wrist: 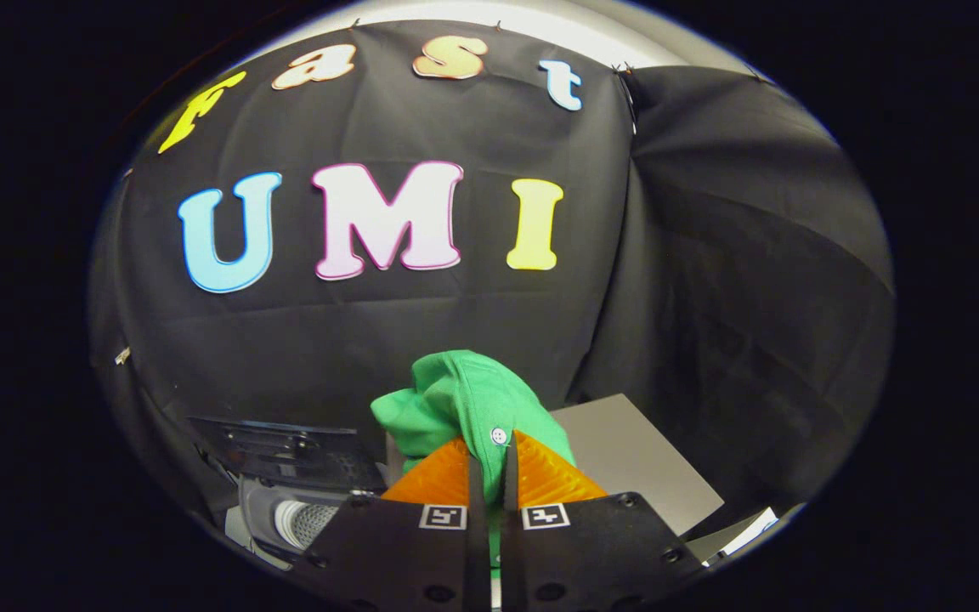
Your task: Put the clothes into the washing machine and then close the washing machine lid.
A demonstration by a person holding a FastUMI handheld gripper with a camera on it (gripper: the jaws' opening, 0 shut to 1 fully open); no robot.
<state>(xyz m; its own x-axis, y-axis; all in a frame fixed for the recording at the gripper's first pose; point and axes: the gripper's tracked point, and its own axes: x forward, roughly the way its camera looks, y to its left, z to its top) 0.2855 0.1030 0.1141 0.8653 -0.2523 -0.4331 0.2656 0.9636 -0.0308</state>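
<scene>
From my seat at the controls, the gripper [489, 463] is nearly closed, its two fingers pinched together with only a thin slit between them. A green garment [464, 404] is caught in that slit: both fingers [434, 476] press on the cloth, which bunches up in a rumpled mound just ahead of the tips and trails down in a narrow strip between them. A small white button [499, 436] sits on the cloth right at the fingertips, at about 12 o'clock from them.

The garment is lifted clear, hanging in the gripper against the black cloth wall [302, 340] beyond.

At about 9 o'clock from the fingers, low down, I see the washing machine [285, 510]: a pale rim with a perforated drum [307, 523] showing inside, so the opening is uncovered. Its dark lid [285, 446] stands raised behind the opening, at roughly 10 o'clock from the fingertips. The garment is not in the drum; it sits up and off to the 2 o'clock side of the opening.

At 3 o'clock from the fingers lies a flat grey panel [634, 467]; I cannot tell what it belongs to.
</scene>
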